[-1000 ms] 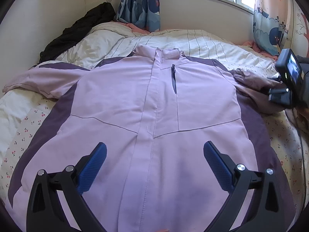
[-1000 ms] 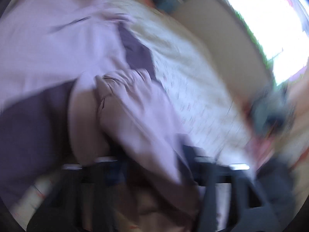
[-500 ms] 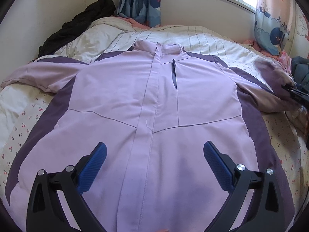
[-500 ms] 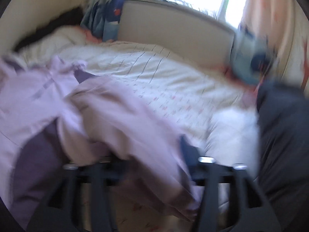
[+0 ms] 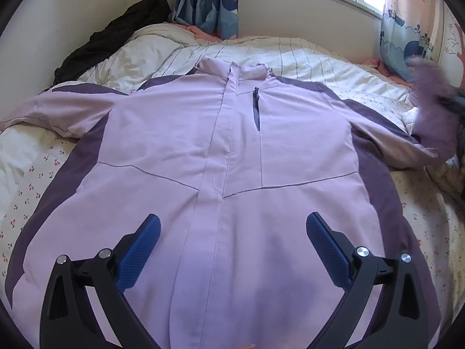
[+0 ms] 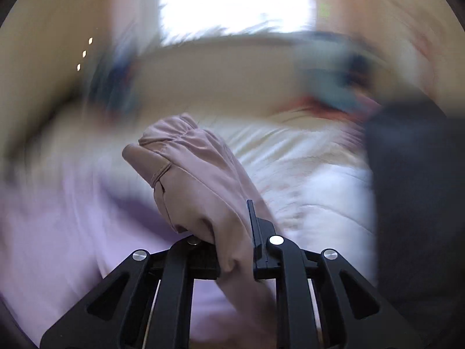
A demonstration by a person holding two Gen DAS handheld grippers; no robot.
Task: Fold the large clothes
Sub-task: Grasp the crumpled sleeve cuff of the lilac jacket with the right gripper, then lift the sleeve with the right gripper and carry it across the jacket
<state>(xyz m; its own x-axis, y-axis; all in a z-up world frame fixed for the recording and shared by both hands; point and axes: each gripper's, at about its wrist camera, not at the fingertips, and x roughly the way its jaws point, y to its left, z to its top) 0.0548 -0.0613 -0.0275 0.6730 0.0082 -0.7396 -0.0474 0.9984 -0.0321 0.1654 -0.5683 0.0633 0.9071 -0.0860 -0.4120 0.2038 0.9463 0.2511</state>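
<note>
Left wrist view: the bed (image 5: 421, 232) carries a lilac jacket (image 5: 221, 151) laid flat, front up, collar toward the window, its long axis running straight away from the left tool (image 5: 232, 241), which hangs released over the hem. The jacket's right sleeve (image 6: 200, 180) runs out sideways to the right tool (image 6: 235, 250), clenched on the sleeve near the cuff. That hand is nearer the sleeve, so folding it inward across the chest looks like its job.

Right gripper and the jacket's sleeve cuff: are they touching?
Touching. In the right wrist view the right gripper has its jaws shut on the sleeve cuff, with the fabric pinched between the pads and bunching out above them.
</note>
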